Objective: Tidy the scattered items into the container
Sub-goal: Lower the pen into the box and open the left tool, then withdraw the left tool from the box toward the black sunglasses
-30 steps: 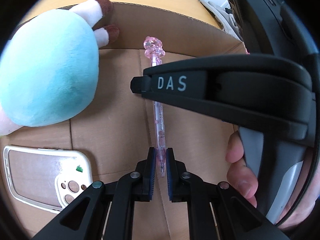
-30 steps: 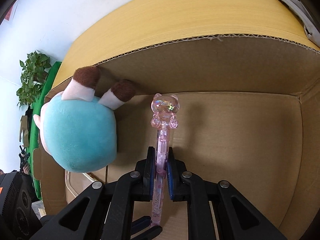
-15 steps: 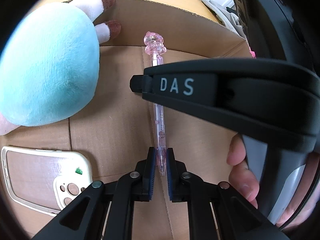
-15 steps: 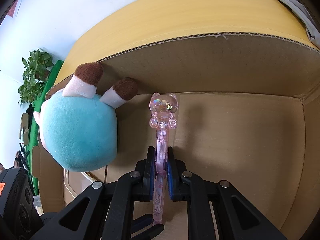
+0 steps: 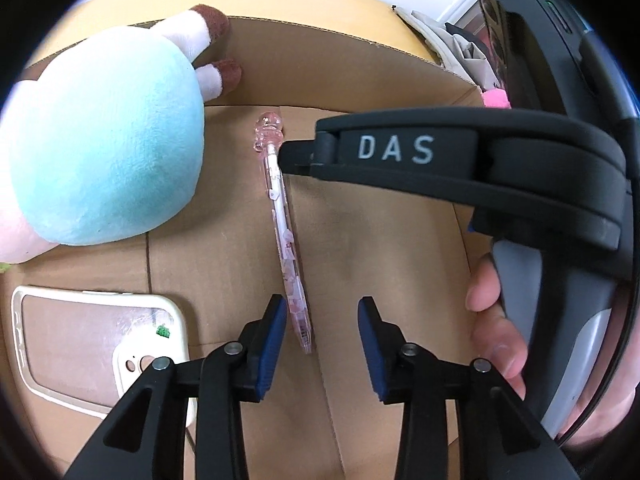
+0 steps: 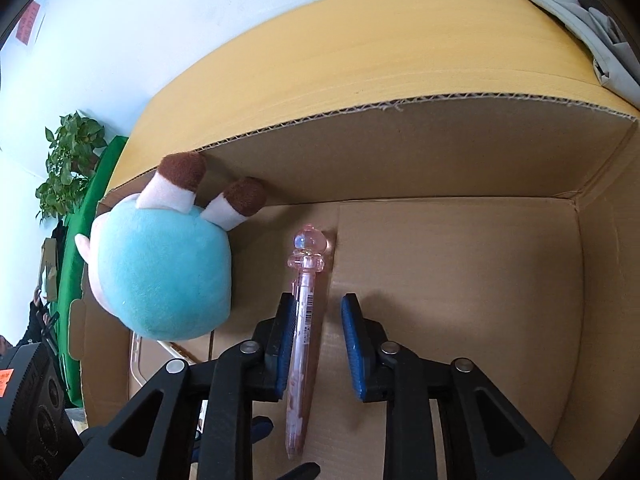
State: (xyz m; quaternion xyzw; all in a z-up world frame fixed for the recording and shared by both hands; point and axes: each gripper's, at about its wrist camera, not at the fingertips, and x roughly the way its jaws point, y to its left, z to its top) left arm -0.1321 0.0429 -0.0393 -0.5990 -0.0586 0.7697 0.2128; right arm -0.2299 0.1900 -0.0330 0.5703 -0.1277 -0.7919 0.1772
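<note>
A: Pens in box (image 6: 460,160)?
B: One pink pen (image 6: 302,320), flat on floor. Also 1 plush toy (image 6: 160,272), 1 phone case (image 5: 92,344).
A: Grippers?
B: Left gripper (image 5: 322,334) & right gripper (image 6: 316,338) both just opened partway; pen lies loose btwn each pair.

Both my views are evenly and brightly lit by soft, diffuse light from above; I find no hard glare. Shadows are faint: a soft one under the blue plush toy (image 6: 160,276) and a thin one along the pink pen (image 5: 286,240) on the cardboard box (image 6: 460,264) floor. The white wall (image 6: 180,24) reads bright with a cool tint. Fisheye distortion bows the box rim heavily, and black vignetting closes every corner. Focus holds sharp mid-frame. The gripper body marked DAS (image 5: 440,160), close to my left lens, looks slightly soft.
</note>
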